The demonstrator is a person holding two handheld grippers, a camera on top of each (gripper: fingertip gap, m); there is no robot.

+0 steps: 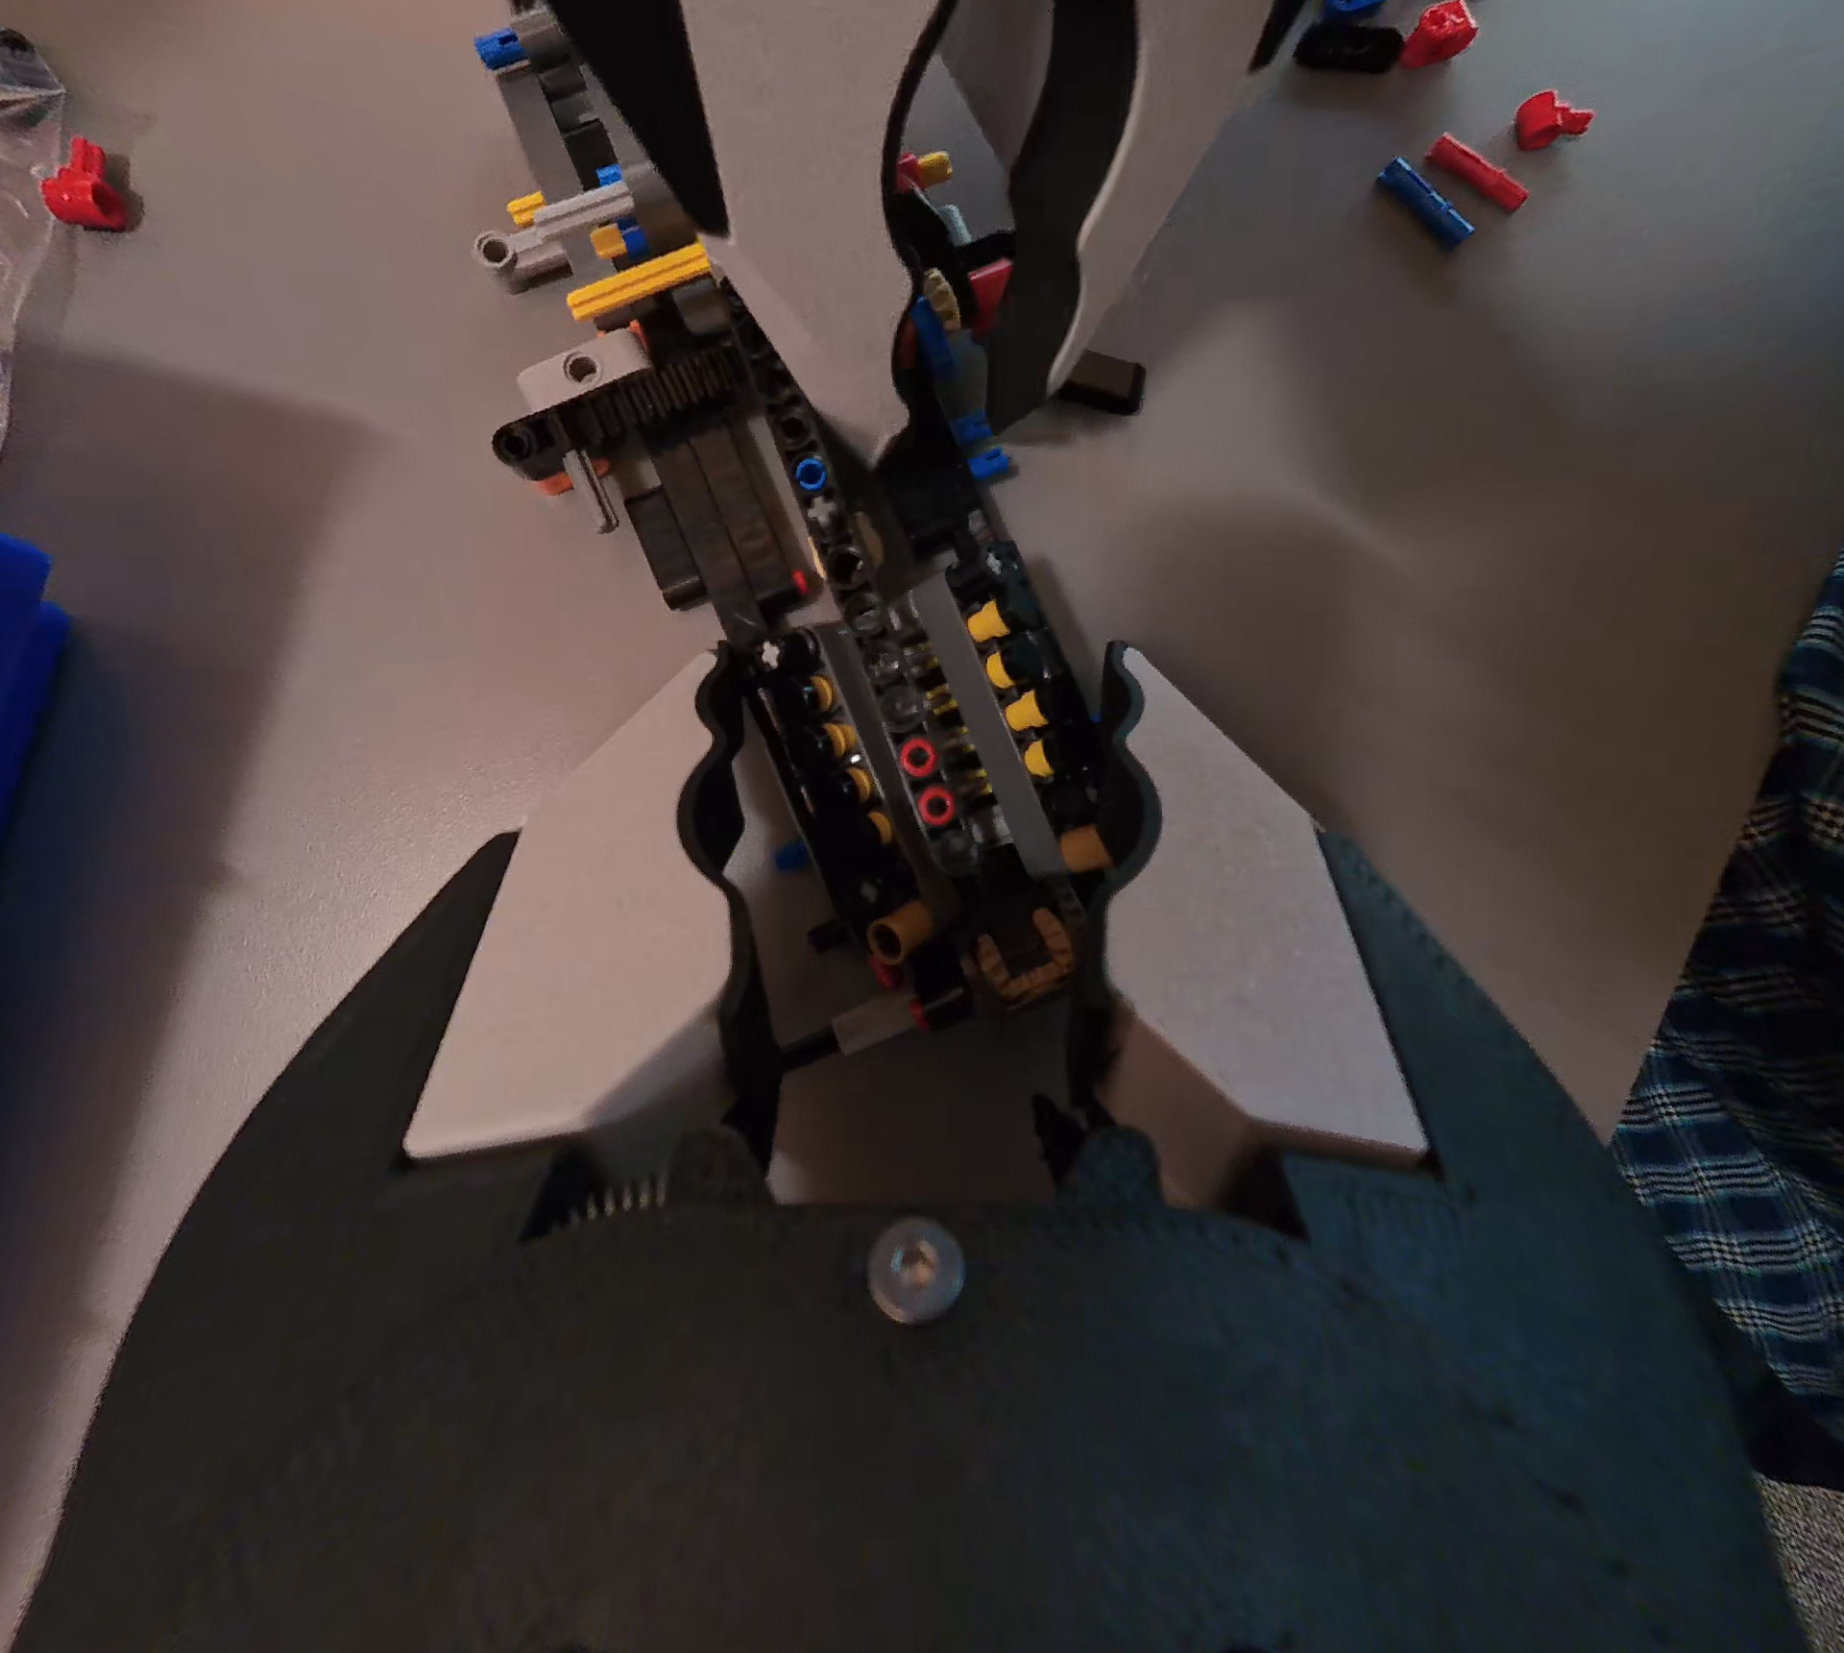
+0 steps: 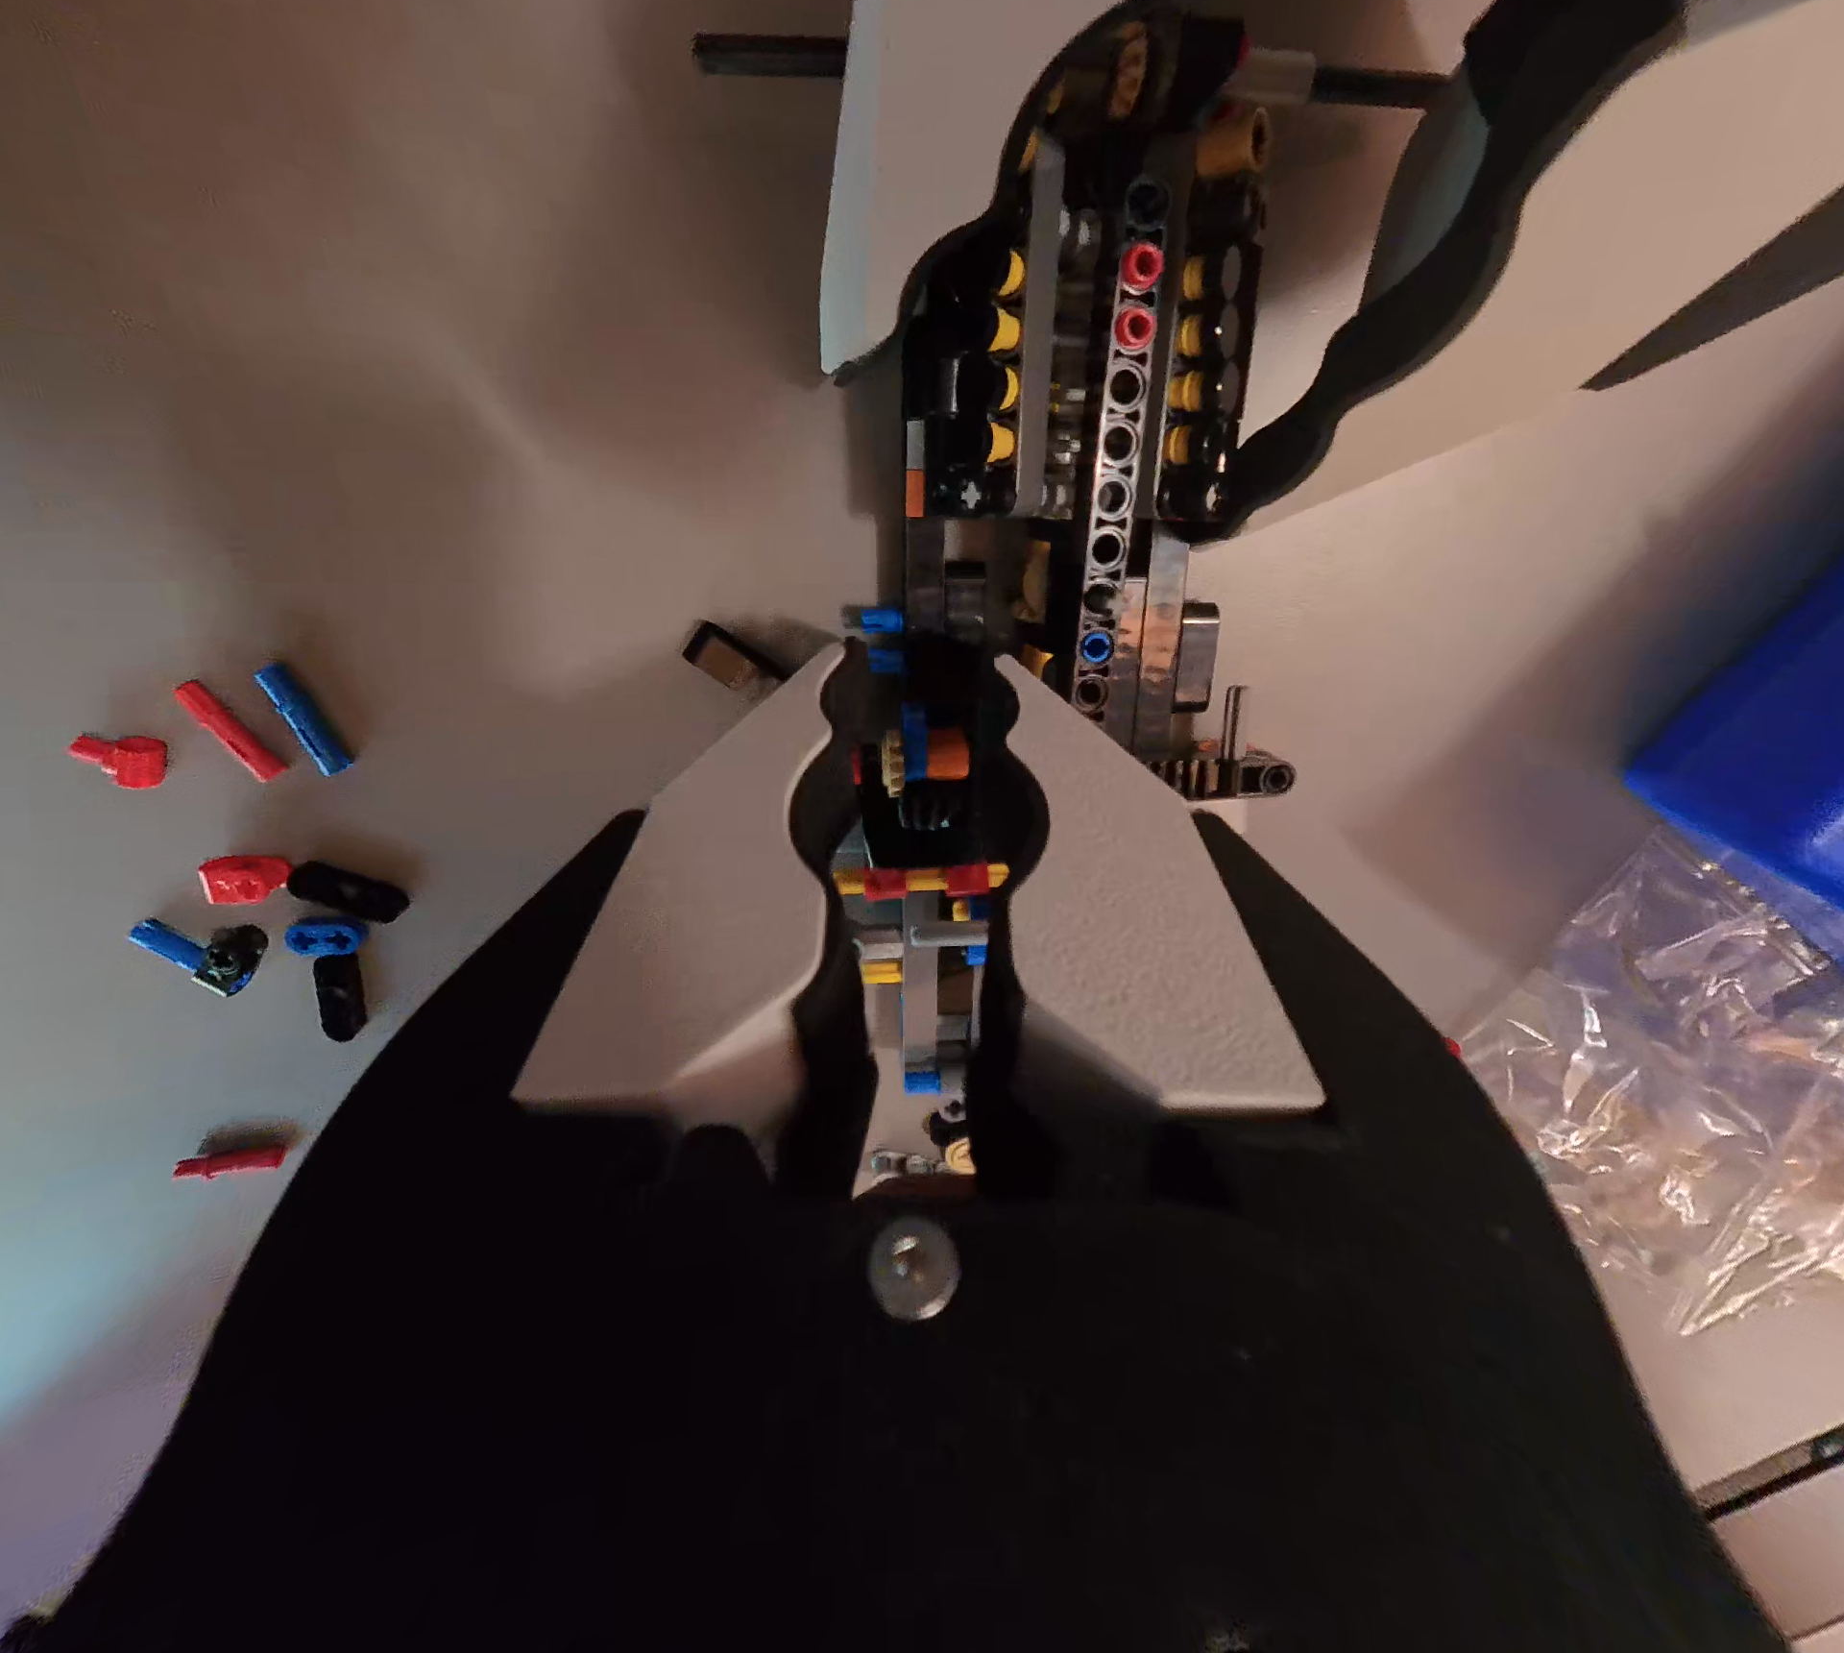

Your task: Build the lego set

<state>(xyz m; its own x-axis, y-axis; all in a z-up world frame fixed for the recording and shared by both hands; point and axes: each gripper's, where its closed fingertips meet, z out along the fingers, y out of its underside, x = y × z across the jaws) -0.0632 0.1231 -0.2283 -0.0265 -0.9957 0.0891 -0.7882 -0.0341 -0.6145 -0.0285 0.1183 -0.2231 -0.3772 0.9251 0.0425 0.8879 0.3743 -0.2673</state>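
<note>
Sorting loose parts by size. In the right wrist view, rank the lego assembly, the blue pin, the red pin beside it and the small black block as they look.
1. Lego assembly
2. Blue pin and red pin: look alike, unranked
3. Black block

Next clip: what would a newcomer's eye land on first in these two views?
First, the long black Lego assembly at the centre of the table, studded with yellow and red pins and clamped at opposite ends by the left tongs and the right tongs. Next, the loose red, blue and black pieces scattered on the table to the right tongs' left. A crinkled clear plastic bag lies on the opposite side.
</note>
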